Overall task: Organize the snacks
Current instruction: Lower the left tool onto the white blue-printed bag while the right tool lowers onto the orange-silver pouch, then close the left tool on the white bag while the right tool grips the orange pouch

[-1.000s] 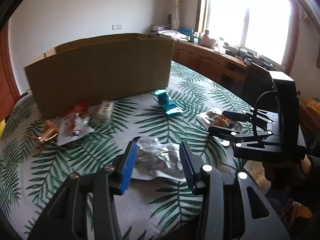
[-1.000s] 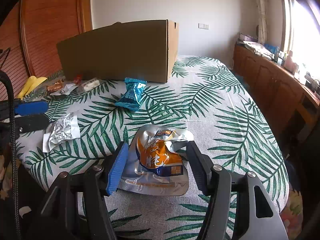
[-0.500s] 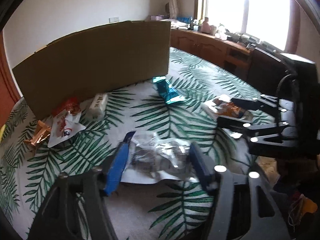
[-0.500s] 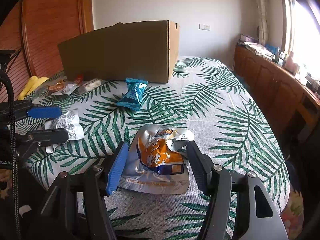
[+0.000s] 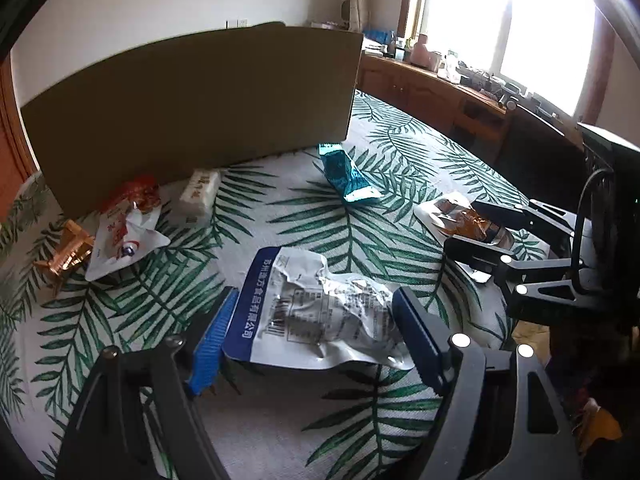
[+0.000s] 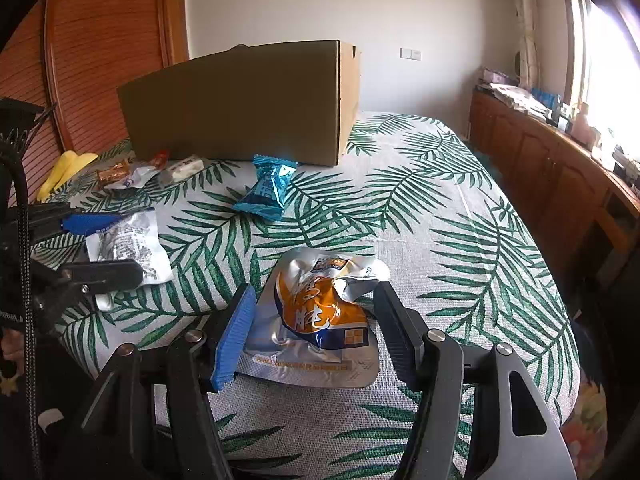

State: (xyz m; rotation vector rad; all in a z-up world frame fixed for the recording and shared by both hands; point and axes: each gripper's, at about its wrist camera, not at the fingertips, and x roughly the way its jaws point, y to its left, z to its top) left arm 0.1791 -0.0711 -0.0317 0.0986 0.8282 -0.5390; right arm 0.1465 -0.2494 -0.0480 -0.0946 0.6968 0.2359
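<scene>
Here, left gripper (image 5: pixel 316 328) jaws opening around crinkled foil packet (image 5: pixel 320 308); leaf-print tablecloth (image 5: pixel 360 240) beneath.

A home room: leaf-print tablecloth (image 6: pixel 420 200), wooden sideboard (image 6: pixel 540 152), curtained window (image 5: pixel 512 28)

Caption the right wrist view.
Right gripper open around an orange snack pouch on a leaf-print tablecloth.

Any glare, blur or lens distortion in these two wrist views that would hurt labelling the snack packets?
Left wrist view: blown-out window, brown cardboard box bowed by the fisheye, print on the silver-and-blue foil packet sharp. Right wrist view: window glare at the right edge, crinkled orange-and-silver foil pouch shiny but readable, dark vignette in the corners.
</scene>
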